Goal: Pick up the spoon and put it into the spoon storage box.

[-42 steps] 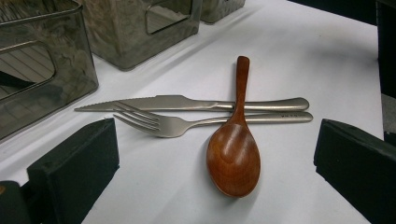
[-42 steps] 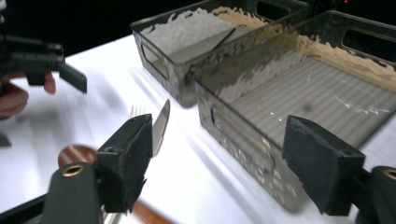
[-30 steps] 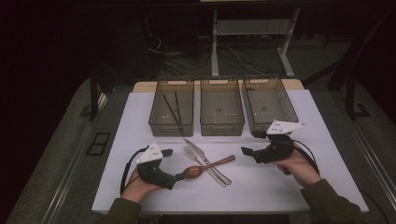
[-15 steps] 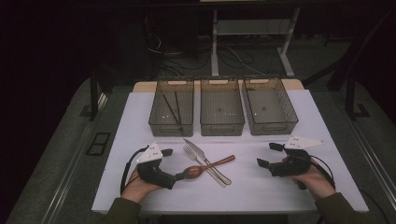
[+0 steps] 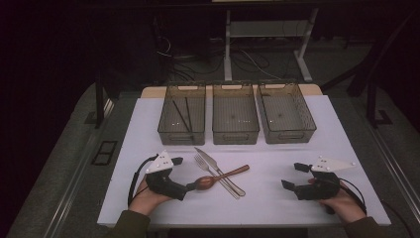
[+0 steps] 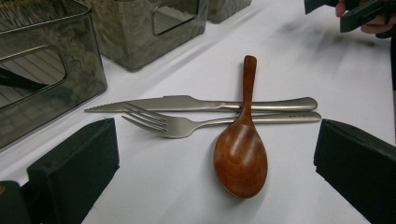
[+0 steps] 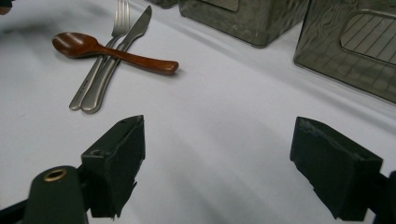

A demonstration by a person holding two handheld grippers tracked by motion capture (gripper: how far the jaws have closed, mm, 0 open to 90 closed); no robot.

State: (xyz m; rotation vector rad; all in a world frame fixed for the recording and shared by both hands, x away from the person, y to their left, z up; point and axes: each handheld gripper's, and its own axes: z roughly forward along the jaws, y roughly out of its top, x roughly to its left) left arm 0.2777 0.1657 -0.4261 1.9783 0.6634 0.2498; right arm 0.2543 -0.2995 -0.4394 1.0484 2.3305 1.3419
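A wooden spoon point(image 5: 218, 177) lies across a steel fork point(image 5: 214, 173) and a steel knife point(image 5: 221, 172) on the white table, near the front centre. My left gripper point(image 5: 183, 174) is open just left of the spoon's bowl. In the left gripper view the spoon's bowl point(image 6: 240, 158) lies on the table between the wide black jaws of that gripper point(image 6: 215, 154), untouched, with the fork point(image 6: 177, 123) and knife point(image 6: 187, 103) beyond. My right gripper point(image 5: 293, 176) is open at the front right, holding nothing. Its own view shows that gripper point(image 7: 219, 158) above bare table, with the spoon point(image 7: 93, 49) far left.
Three smoky clear bins stand in a row at the back: the left bin point(image 5: 165, 128) holds two dark sticks, the middle bin point(image 5: 235, 135) and right bin point(image 5: 289, 134) look bare. White table point(image 5: 267, 203) lies open between the grippers. The floor around is dark.
My right gripper has drawn back from in front of the right bin toward the table's front right and sunk lower. The left gripper and the cutlery have stayed put.
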